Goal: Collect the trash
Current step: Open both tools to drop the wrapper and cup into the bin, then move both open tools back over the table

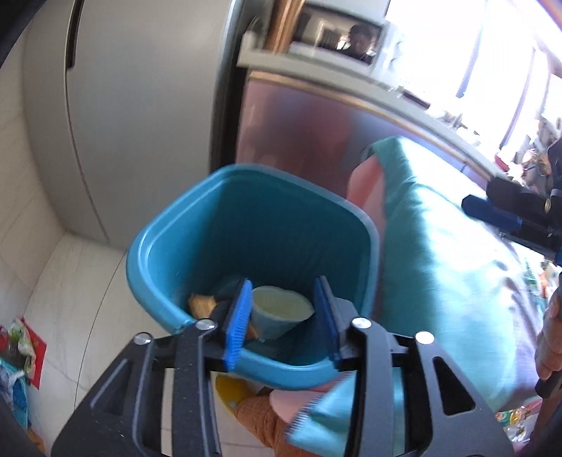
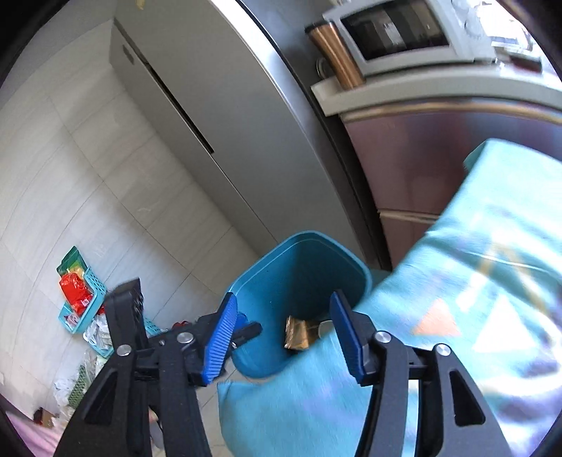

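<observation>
A teal plastic trash bin (image 1: pixel 196 225) stands on the floor beside a table with a turquoise cloth (image 1: pixel 456 253). Inside it lie a pale paper cup (image 1: pixel 281 311) and a golden wrapper (image 1: pixel 202 304). My left gripper (image 1: pixel 282 316) is open above the bin's near rim, and the cup shows between its blue pads, lying loose in the bin. My right gripper (image 2: pixel 284 332) is open and empty over the bin (image 2: pixel 298 267), with the golden wrapper (image 2: pixel 296 332) below it. The right gripper also shows in the left wrist view (image 1: pixel 491 211) over the table.
A grey fridge (image 2: pixel 217 116) and a steel cabinet (image 2: pixel 439 158) with a microwave (image 2: pixel 404 31) stand behind the bin. Teal baskets with packets (image 2: pixel 80 298) sit on the tiled floor at left. The tablecloth (image 2: pixel 456 298) hangs at right.
</observation>
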The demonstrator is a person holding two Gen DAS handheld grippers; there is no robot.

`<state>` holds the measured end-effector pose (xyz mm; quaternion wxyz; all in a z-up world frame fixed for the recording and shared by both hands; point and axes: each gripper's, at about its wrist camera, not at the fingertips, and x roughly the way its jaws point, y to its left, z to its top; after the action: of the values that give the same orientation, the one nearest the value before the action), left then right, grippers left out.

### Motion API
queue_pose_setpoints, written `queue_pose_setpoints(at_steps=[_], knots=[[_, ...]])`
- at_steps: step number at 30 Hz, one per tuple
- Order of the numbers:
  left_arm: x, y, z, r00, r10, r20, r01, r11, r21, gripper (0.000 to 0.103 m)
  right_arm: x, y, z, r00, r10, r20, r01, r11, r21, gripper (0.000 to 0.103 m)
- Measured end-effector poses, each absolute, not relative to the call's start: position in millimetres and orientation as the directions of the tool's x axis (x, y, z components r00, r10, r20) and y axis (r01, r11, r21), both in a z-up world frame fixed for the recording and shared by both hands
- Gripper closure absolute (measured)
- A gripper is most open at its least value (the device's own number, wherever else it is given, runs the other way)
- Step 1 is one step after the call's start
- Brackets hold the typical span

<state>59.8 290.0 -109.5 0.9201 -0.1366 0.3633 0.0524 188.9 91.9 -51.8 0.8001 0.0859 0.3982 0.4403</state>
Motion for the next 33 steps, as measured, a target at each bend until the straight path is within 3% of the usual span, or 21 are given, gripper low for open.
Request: queue_pose_setpoints(at_steps=[6,11,22,29,33], knots=[[48.1,240.6,-65.7,0.816,-0.105,-0.569,-0.033,0.973,-0.227,0.043,153.9,27.2,-27.4,0.423,0.733,-0.533,-0.625,0.662,0.414,0.041],[54.6,178.6,-48.2,0.807,-0.262,-0.529,0.151,0.958,-0.243,0.038,128.4,-30.6,-19.4,0.549,0.642,-0.535,-0.546,0.76,0.351,0.04],[79.0,38.4,-62.6,0.667,-0.467,-0.581,0.401,0.882,-0.248,0.038,94.8,-162.9,-10.8,0.759,0.382,-0.528,-0.29,0.924,0.25,0.04],[109.9,-19.5,-75.9,0.581,-0.494,-0.646,0.453,0.856,-0.248,0.038,93.1,-232.8,-1.2,0.846,0.222,-0.484,-0.136,0.969,0.207,0.039],[123.5,-39.1,-79.8,0.55,-0.495,-0.672,0.457,0.853,-0.254,0.038,110.9,-258.9,-5.3,0.848,0.146,-0.51,-0.068,0.983,0.169,0.037]])
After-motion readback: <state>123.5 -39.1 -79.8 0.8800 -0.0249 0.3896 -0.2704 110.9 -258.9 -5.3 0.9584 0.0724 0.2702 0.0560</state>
